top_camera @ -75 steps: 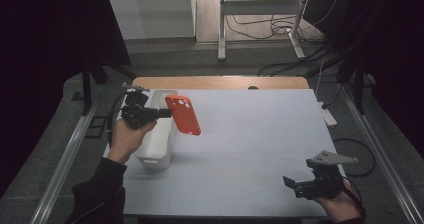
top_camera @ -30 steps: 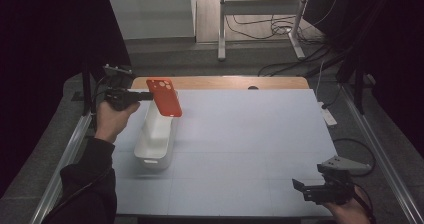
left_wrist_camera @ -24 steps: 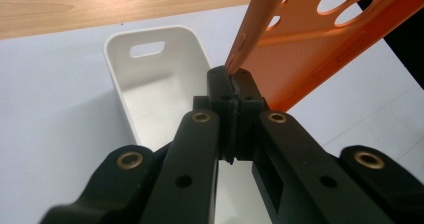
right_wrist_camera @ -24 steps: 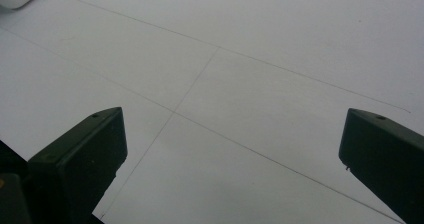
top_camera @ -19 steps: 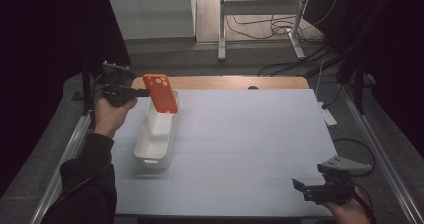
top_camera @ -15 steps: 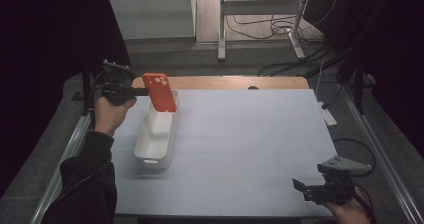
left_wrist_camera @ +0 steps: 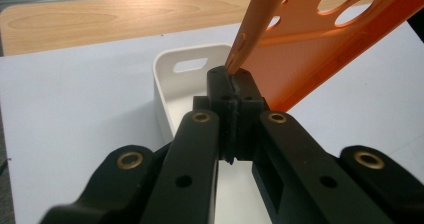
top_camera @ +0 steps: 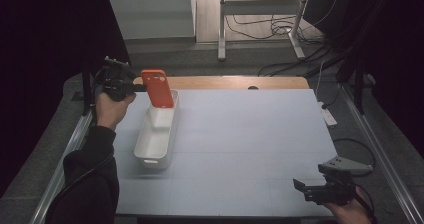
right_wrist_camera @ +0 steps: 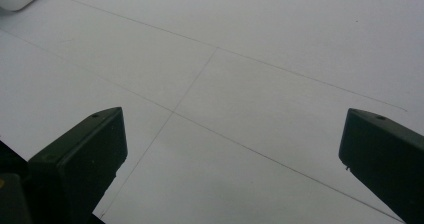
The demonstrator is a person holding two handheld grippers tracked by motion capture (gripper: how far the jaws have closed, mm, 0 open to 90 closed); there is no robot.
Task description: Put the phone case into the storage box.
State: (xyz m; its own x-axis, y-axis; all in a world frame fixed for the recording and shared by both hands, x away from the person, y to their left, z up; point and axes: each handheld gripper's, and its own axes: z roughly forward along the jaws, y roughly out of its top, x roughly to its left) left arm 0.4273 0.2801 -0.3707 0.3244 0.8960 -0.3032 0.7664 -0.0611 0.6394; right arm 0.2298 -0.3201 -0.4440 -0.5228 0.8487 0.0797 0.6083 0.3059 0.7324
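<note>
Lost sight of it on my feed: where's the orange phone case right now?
High view, far left: the case hangs in the left claw, pinched by its edge, over the far end of the white bin, near the wooden strip.

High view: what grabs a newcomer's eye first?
The orange phone case, pinched by its edge in the shut left gripper and held in the air over the far end of the white tray at the table's left. Next, the right gripper, jaws wide open with nothing between them, low at the near right corner.
</note>
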